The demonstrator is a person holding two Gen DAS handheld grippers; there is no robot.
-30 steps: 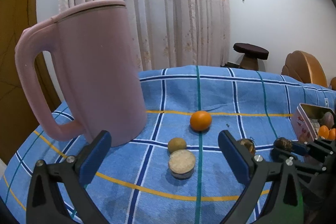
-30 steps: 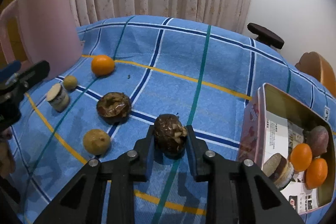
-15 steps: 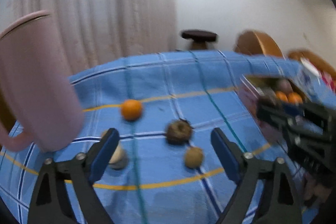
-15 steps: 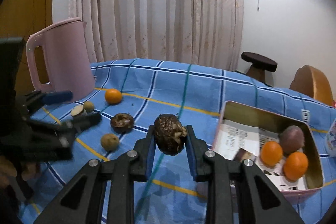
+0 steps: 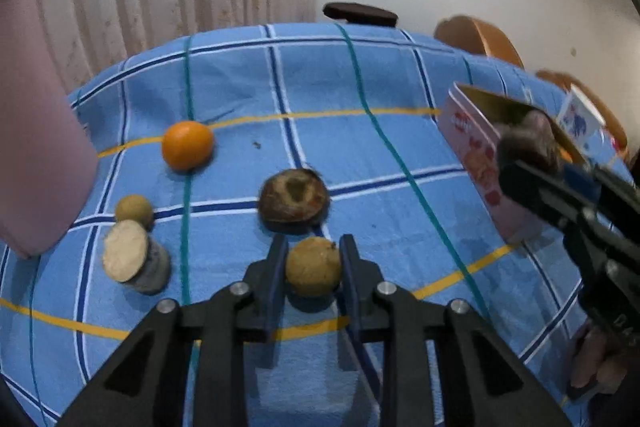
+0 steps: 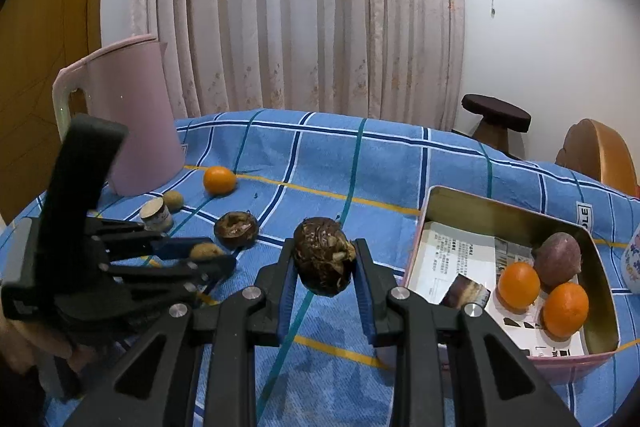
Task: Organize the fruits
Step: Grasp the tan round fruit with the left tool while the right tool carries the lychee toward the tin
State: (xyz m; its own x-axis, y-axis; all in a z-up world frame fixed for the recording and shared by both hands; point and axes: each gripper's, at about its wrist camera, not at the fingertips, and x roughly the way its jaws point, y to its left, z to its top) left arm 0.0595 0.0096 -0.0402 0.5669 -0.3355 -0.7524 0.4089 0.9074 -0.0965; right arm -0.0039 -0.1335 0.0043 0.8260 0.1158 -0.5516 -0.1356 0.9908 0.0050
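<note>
My left gripper [image 5: 312, 242] is low over the blue checked cloth, its jaws closing on a tan round fruit [image 5: 313, 267], with the pads against both its sides. My right gripper [image 6: 325, 247] is shut on a dark brown rough fruit [image 6: 324, 261], held above the cloth just left of the open tin [image 6: 440, 195]. In the tin lie two oranges [image 6: 518, 285] and a purple fruit [image 6: 558, 259]. Loose on the cloth are an orange [image 5: 187, 145], a brown hollowed fruit [image 5: 294, 197] and a small greenish fruit [image 5: 134, 209].
A small jar [image 5: 134, 263] lies on its side by the greenish fruit. A tall pink jug [image 6: 132, 123] stands at the far left. A dark stool [image 6: 496, 111] and a wooden chair [image 6: 596, 155] stand beyond the table. A curtain hangs behind.
The left gripper swung right, dropped toward the cloth and closed from wide open onto the tan fruit. The right gripper lifted the dark fruit and carried it toward the tin.
</note>
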